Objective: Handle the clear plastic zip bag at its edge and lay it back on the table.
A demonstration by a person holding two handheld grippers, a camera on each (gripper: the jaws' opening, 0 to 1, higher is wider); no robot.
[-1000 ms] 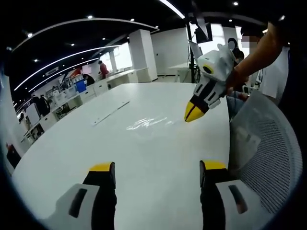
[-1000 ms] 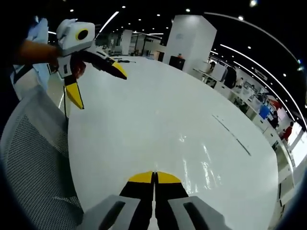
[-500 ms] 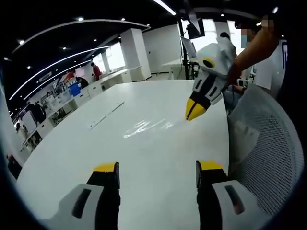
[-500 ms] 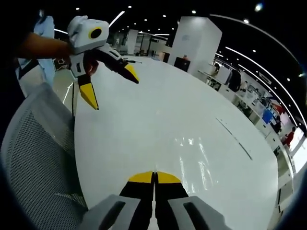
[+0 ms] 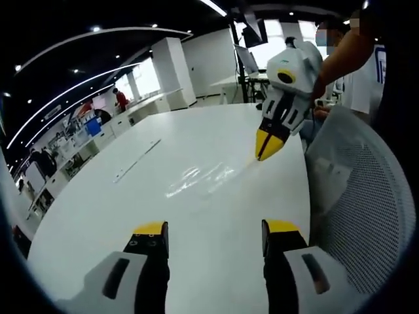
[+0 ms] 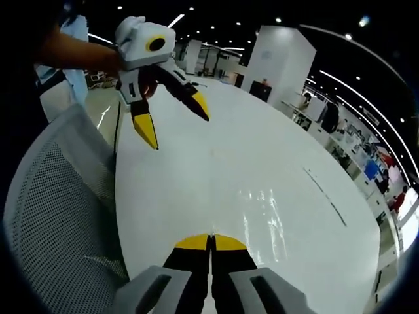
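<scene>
- The white counter (image 5: 216, 216) is wide and mostly bare, with its curved near edge running beside a grey mesh chair (image 5: 366, 216) on the right in the left gripper view.
- The clear zip bag (image 5: 200, 180) lies flat out on the middle of the counter, showing mostly as glare; in the right gripper view it is the shiny patch (image 6: 265, 216) ahead and right of the fingers.
- A thin strip (image 5: 136, 160) lies farther off to the left, well apart from the bag.
- The left gripper (image 5: 213, 239) hovers low over the near counter, fingers spread wide with nothing between them.
- The right gripper (image 5: 268, 145) hangs tilted down above the bag's far right edge, yellow fingertips pressed together; whether they touch the bag I cannot tell.
- Desks and people stand far behind.
</scene>
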